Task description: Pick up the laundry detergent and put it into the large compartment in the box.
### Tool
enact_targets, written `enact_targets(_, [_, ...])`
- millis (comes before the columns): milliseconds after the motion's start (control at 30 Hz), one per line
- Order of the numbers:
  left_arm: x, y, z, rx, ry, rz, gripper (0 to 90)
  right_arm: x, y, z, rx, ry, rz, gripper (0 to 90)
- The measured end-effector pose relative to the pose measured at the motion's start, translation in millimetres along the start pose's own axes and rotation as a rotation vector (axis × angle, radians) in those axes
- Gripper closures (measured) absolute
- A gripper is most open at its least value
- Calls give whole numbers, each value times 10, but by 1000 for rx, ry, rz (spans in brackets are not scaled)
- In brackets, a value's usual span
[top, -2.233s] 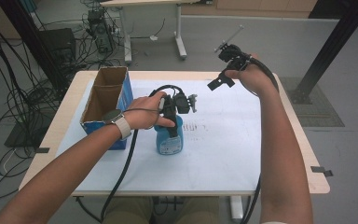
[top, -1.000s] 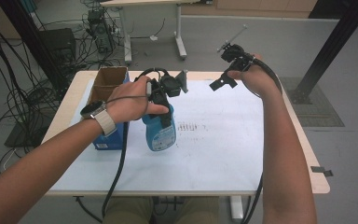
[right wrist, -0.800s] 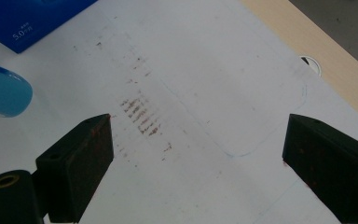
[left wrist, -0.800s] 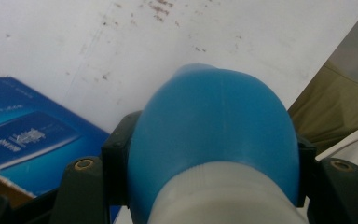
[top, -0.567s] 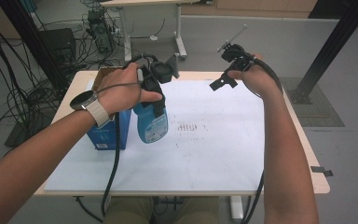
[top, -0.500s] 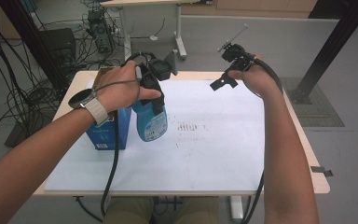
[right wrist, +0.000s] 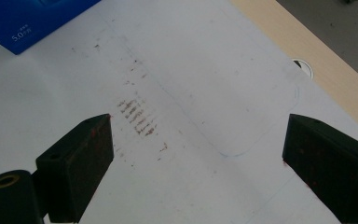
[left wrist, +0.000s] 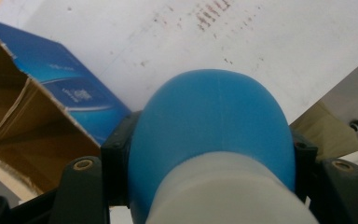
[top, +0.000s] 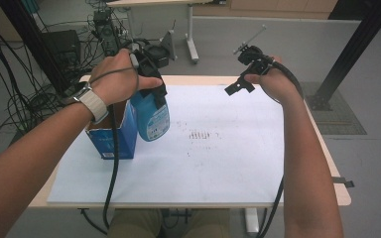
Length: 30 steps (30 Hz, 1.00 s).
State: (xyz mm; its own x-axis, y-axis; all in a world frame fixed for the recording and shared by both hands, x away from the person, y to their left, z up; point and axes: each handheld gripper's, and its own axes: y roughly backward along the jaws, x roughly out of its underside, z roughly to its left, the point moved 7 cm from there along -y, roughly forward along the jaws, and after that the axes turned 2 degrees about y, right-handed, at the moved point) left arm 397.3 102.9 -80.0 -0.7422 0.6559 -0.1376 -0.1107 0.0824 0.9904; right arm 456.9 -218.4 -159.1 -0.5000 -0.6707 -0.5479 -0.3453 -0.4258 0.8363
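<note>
Leftmost, an open blue cardboard box [top: 113, 135] standing on the white sheet [top: 218, 163] that covers the table [top: 322, 148], top flaps up, brown inside. Just beside it to the right, possibly touching it, a blue spray bottle [top: 151, 115] held upright and lifted, its base seemingly clear of the sheet, though hard to judge from the high view. Left gripper [top: 149, 79] clamped on the bottle's upper part, both black jaws pressed against the blue shoulder on either side, the paler top [left wrist: 228, 191] nearest the camera in the left gripper view. Left hand [top: 119, 79] wrapped over the gripper, a pale watch strap [top: 93, 103] at the wrist. Mid-sheet, a patch of brownish smudges [top: 198, 135] and a faint pencilled outline [right wrist: 261, 126]. Further right, the right gripper [top: 241, 82] raised above the far edge of the table, well apart from the bottle, jaws spread wide with nothing between them. Right hand [top: 273, 82] gripping it, cable [top: 278, 198] trailing down along the forearm.
</note>
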Motion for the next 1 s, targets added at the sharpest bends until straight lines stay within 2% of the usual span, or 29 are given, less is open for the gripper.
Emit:
enact_targets(67, [25,70,45,-5,36,-4,380,-5,1,-9,1,2,-2,85])
enact_targets(400, [97,239,160,-2,109,-17,380,-58,-51,-14,-5,15,4,85])
enact_targets(467, [112,263,187,1,137,-16,380,-62,-56,-12,-5,16,8,85])
enact_targets(600, [131,317,229,0,168,-15,380,-71,-63,-8,-10,23,6,85])
enact_targets(800, [142,421,274,-24,234,-10,380,-89,-86,-1,-17,32,5,85])
enact_targets(967, [167,519,362,-19,297,-9,379,-100,-95,2,-20,40,0,85])
enact_targets(1000, [175,544,397,-17,299,-5,380,-101,-96,3,-20,39,1,85])
